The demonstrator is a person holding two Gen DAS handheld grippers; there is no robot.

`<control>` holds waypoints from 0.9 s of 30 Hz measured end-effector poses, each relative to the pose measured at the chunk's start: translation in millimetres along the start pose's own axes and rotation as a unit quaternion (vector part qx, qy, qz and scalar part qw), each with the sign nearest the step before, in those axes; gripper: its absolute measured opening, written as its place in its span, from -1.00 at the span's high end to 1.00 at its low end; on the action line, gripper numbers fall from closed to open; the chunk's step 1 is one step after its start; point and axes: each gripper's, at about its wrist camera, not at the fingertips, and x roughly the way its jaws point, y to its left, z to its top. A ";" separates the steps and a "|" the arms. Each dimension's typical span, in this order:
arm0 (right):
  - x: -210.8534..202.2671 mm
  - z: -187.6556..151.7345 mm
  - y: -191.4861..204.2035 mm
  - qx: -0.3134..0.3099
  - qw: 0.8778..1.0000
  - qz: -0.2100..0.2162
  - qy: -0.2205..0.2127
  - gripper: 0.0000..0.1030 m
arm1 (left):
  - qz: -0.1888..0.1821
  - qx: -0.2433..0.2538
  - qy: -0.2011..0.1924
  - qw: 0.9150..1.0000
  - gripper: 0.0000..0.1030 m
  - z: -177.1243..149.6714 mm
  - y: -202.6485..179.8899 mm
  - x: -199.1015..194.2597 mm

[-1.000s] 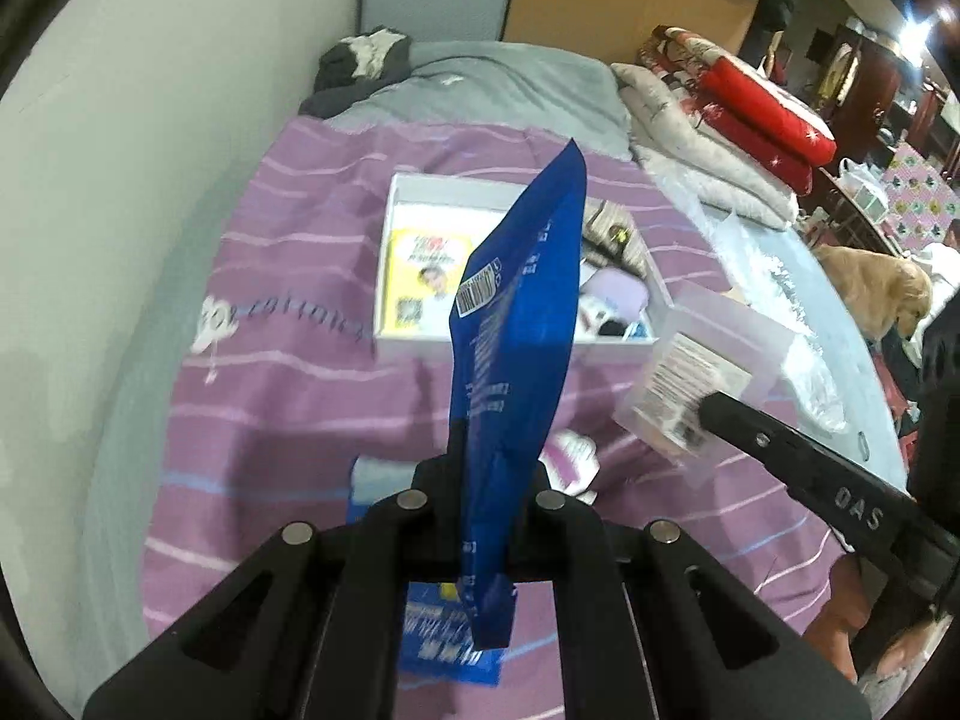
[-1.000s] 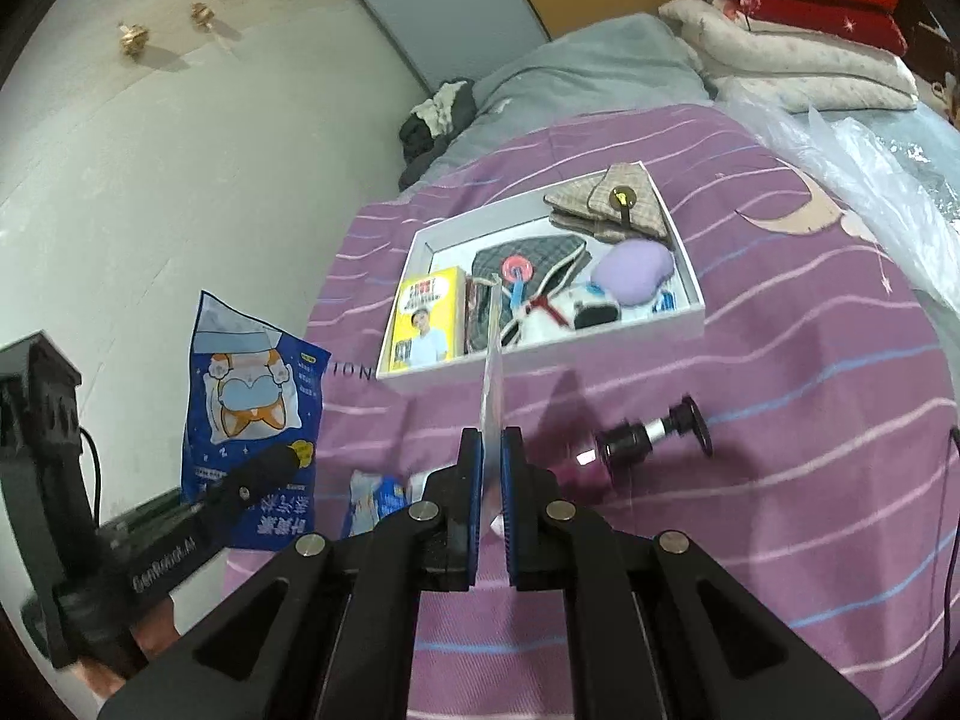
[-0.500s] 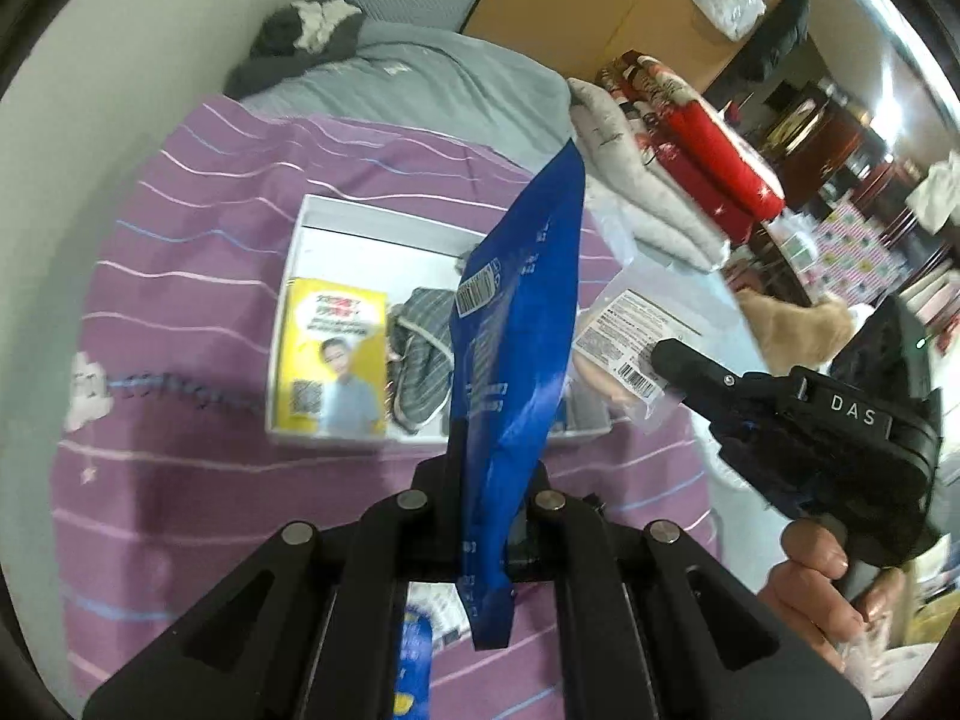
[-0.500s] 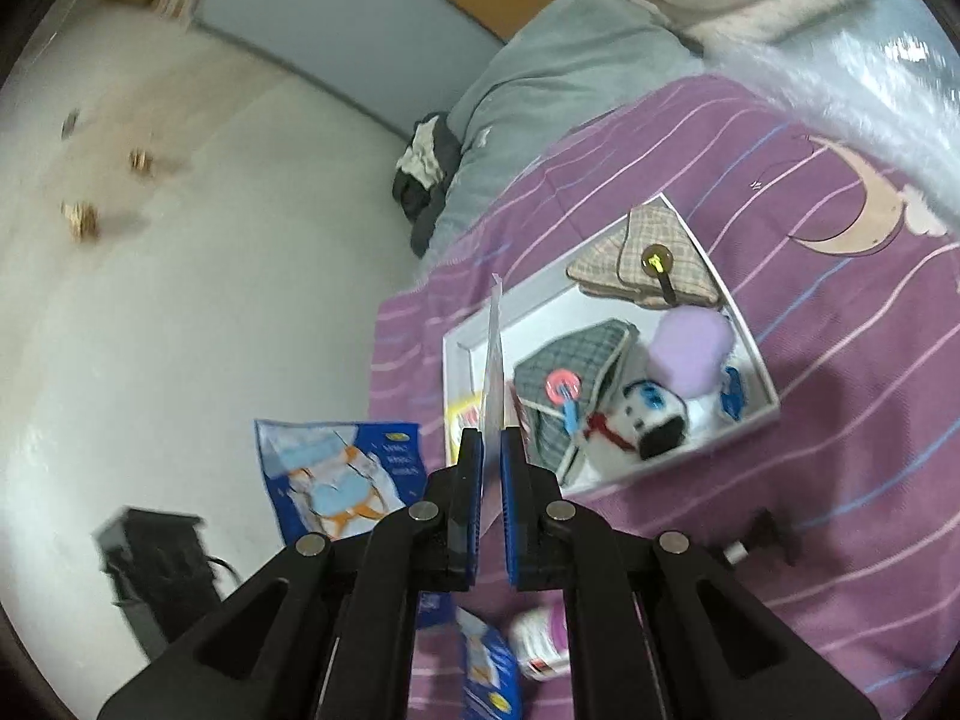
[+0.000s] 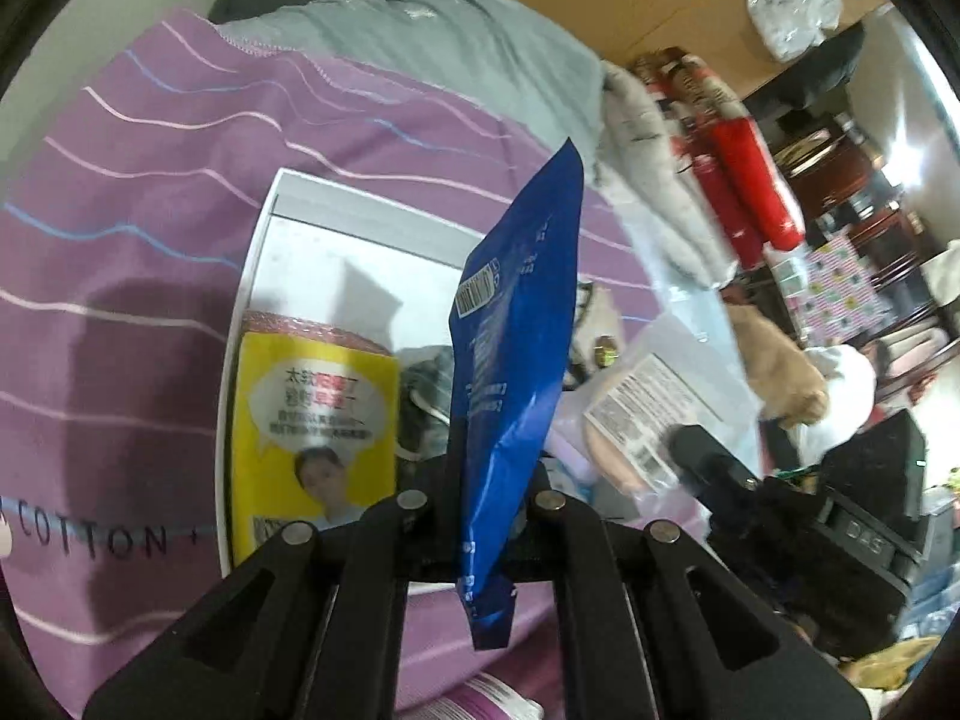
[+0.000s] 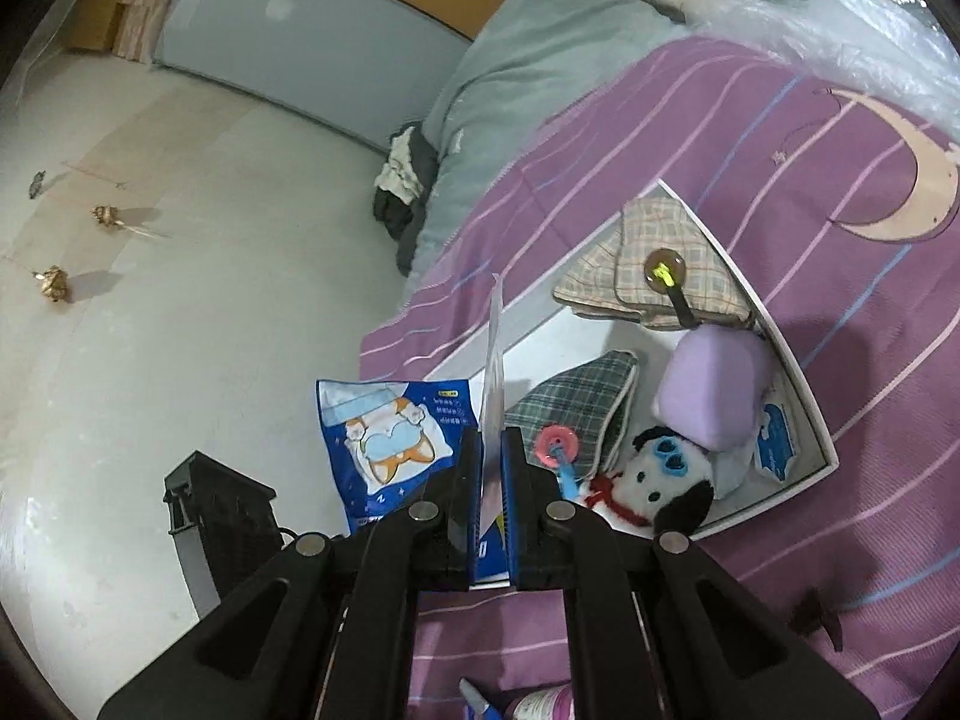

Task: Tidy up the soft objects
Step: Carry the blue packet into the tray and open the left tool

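Your left gripper (image 5: 480,495) is clenched on the blue pouch (image 5: 516,372), which stands upright above the white box (image 5: 264,252). You hold it by the lower edge, so it hangs free over the box and is ready to go down inside. Your right gripper (image 6: 492,468) pinches a clear packet (image 6: 495,360) edge-on; it is also above the box, near the box's left side in the right wrist view. In the left wrist view the same packet (image 5: 654,414) shows a white label and something pink inside.

Inside the box lie a yellow pack (image 5: 315,432), a checked pouch (image 6: 576,408), a beige checked cloth (image 6: 660,270), a lilac pad (image 6: 714,390) and a plush toy (image 6: 654,480). The free floor of the box is behind the yellow pack, probably the place for both packets. The box rests on the purple sheet (image 6: 780,138).
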 end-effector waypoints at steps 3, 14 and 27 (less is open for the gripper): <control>4.3 -2.4 -4.2 -0.006 1.000 -0.019 -0.003 0.90 | 0.035 0.013 -0.004 0.999 0.84 -4.7 -2.9 5.6; 0.0 -8.1 -13.4 -0.021 0.998 -0.058 -0.022 0.90 | 0.203 0.066 -0.087 0.973 -0.21 -5.3 -12.7 -31.0; -9.9 -0.4 -43.2 0.003 0.997 -0.070 -0.038 0.90 | 0.205 0.077 -0.085 0.972 -0.19 -17.8 -3.4 -21.6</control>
